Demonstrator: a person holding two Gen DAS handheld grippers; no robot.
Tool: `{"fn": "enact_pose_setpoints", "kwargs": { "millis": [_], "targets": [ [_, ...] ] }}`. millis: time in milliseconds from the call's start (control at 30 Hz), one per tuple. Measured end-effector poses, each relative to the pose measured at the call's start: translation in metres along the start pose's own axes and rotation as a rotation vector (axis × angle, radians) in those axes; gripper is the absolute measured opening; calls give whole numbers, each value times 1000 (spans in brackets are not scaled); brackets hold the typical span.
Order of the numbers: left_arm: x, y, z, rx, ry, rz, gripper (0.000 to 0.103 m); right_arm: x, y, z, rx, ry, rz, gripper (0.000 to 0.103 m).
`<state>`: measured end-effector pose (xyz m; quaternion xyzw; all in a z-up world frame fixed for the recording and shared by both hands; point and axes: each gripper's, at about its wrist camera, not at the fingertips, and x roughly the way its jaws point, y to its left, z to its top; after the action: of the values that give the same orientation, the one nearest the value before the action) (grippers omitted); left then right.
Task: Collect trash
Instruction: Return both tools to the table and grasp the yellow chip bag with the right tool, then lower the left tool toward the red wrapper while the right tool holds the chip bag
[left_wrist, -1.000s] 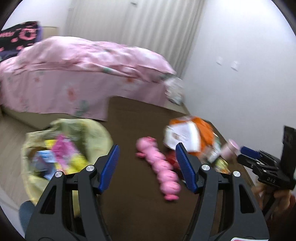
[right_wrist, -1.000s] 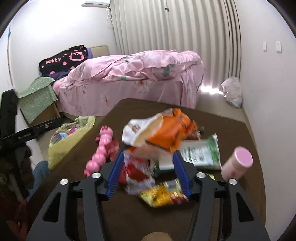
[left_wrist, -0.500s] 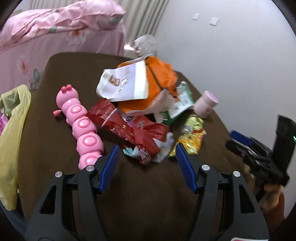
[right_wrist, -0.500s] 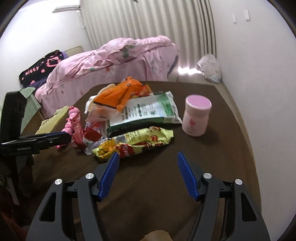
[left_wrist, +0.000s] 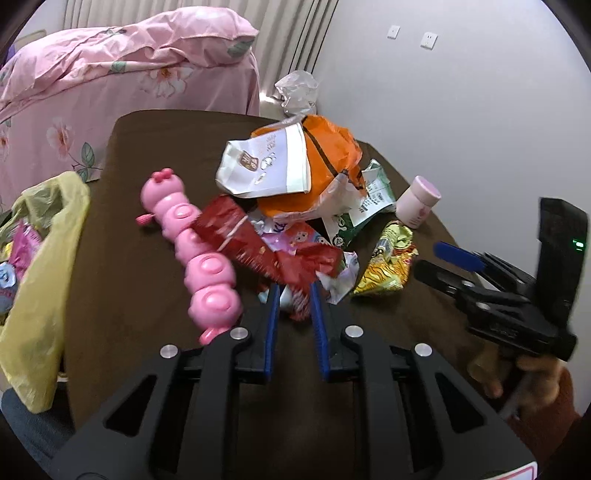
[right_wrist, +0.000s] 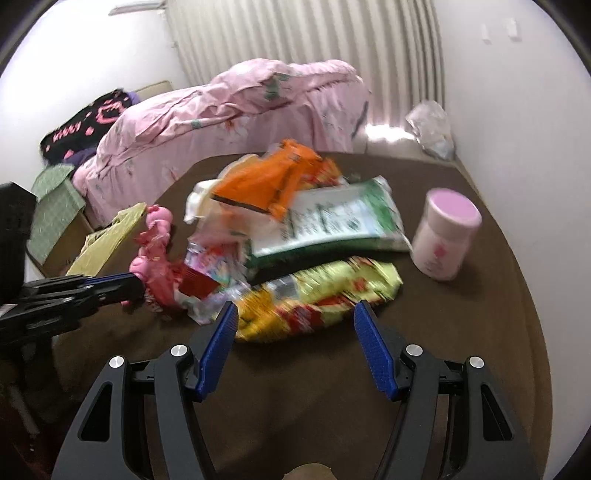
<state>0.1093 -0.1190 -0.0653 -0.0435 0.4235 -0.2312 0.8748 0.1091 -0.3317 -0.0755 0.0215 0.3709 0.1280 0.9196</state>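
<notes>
A pile of wrappers lies on the brown table (left_wrist: 147, 288). My left gripper (left_wrist: 293, 295) is shut on the near end of a red snack wrapper (left_wrist: 258, 247). Behind it lie an orange and white bag (left_wrist: 295, 166), a green and white bag (right_wrist: 332, 221) and a yellow snack bag (right_wrist: 317, 295). My right gripper (right_wrist: 295, 325) is open, its blue fingertips on either side of the yellow bag's near edge. The yellow trash bag (left_wrist: 40, 266) hangs at the table's left edge with wrappers inside.
A pink caterpillar toy (left_wrist: 192, 251) lies left of the pile. A pink-lidded jar (right_wrist: 445, 236) stands at the right. A pink bed (left_wrist: 110, 81) is behind the table. A white plastic bag (left_wrist: 297, 92) lies on the floor by the wall.
My left gripper moved forward to the pile and shut on the red wrapper. My right gripper moved closer to the yellow snack bag and stays open.
</notes>
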Motion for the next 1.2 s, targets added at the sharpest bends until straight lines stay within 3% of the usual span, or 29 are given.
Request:
{"fn": "enact_pose_setpoints", "kwargs": {
  "millis": [133, 233, 500, 600, 700, 900, 967, 1200],
  "targets": [
    [-17, 6, -1, -18, -5, -30, 19, 14, 13, 2, -75, 27, -48, 62],
    [-22, 8, -3, -21, -22, -10, 35, 15, 12, -6, -112, 59, -84, 62],
    [-10, 18, -9, -86, 5, -10, 46, -13, -27, -40, -114, 106, -266, 62],
    [-8, 17, -11, -85, 7, -1, 49, -26, -44, -44, -19, 102, -221, 62],
    [-9, 17, -11, -81, -2, 5, 51, -39, -55, -42, 107, 51, -106, 62],
    [-8, 12, -13, -81, -4, 3, 51, -16, -70, -33, 242, 38, -57, 59],
    [-7, 9, -13, -82, 1, -2, 51, -3, -66, -33, 249, 79, -41, 41],
    [22, 0, 4, -114, 44, -57, 52, 2, -37, -42, 124, 116, -17, 40]
  ]
}}
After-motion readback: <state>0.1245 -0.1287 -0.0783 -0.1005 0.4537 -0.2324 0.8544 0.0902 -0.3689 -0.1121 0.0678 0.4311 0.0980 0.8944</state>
